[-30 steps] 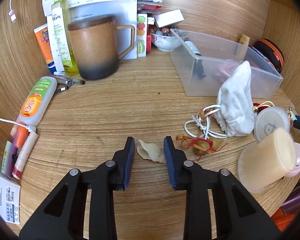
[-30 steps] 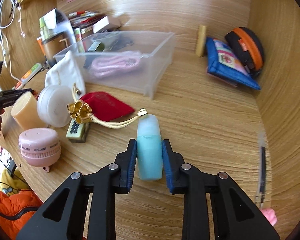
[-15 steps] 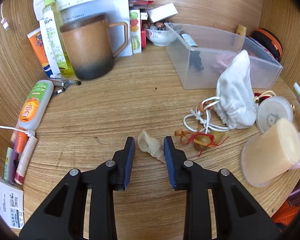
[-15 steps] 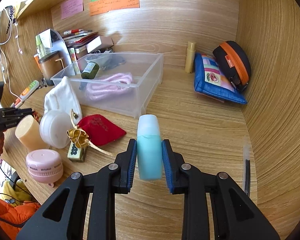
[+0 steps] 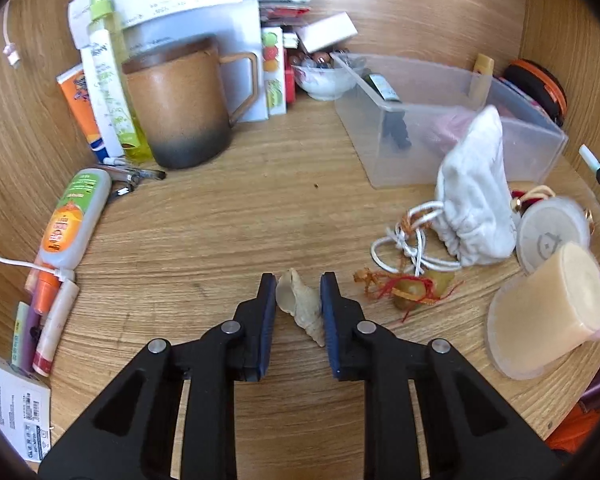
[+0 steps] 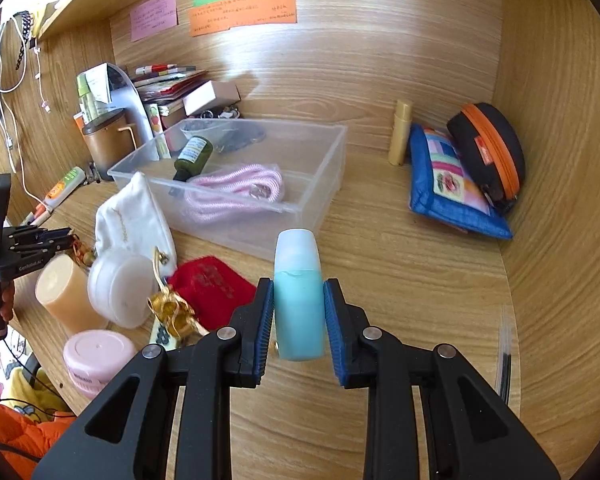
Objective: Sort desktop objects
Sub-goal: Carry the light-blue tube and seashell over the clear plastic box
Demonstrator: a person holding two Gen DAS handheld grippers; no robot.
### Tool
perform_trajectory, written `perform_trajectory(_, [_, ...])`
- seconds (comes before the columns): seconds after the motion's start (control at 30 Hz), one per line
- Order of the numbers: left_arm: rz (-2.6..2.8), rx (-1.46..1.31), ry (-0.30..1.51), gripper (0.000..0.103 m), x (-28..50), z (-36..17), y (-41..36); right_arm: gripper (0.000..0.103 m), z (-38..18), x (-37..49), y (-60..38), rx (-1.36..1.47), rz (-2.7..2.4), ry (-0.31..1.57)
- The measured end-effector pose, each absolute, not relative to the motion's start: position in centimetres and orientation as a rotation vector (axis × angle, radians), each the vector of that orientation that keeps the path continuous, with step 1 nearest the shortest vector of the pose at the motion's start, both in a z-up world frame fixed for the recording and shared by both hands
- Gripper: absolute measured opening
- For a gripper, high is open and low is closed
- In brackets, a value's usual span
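Presently a pale spiral shell [image 5: 302,304] is framed by the left gripper [image 5: 298,306], whose jaws are closing around it; the blue pads appear to touch it at its wide end and near its tip, with the shell lying on the wooden desk [image 5: 228,224]. At about three o'clock from the shell, just beside the right finger, a yellowish bead with red and gold threads [image 5: 410,290] is seen, and beyond it, at about two o'clock, a knotted white cord [image 5: 406,240] leading to a white drawstring pouch [image 5: 476,200]. A cream cylinder [image 5: 548,316] lies on its side at three o'clock, well apart. At eleven o'clock a brown mug [image 5: 180,108] is stood, with a clear plastic box [image 5: 440,120] at one o'clock.

In the right wrist view, a turquoise bottle with a frosted cap [image 6: 300,296] is clamped between the pads of the right gripper [image 6: 299,320] and held above the desk. The clear box [image 6: 236,176] is seen at eleven o'clock, holding a pink cord [image 6: 236,188] and a dark green bottle [image 6: 192,156]. A red pouch [image 6: 212,288] is placed at nine o'clock from the bottle, a blue patchwork purse [image 6: 448,188] at two o'clock.
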State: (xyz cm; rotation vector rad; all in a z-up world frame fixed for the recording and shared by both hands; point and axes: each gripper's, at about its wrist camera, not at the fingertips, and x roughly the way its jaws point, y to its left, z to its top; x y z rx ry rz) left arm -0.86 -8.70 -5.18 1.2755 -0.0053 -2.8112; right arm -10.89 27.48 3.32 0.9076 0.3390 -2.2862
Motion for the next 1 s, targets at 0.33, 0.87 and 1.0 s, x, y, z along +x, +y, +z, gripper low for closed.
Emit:
perform_trajectory(0.33, [-2.899, 1.134, 0.035, 0.021, -1.3, -0.3, -8.7, 0.023, 5.1, -12.1, 25.1, 0.848, -2.259, 0.32])
perform_trajectory(0.87, [-3.023, 1.061, 0.031, 0.021, -5.7, 3.6, -6.4, 0.023, 7.0, -15.6, 20.9, 0.787, -2.195, 0.256])
perform_trajectory(1.0, [-3.045, 1.073, 0.055, 0.021, -7.3, 3.7, -6.1, 0.023, 7.3, -16.3, 19.5, 0.782, -2.177, 0.279])
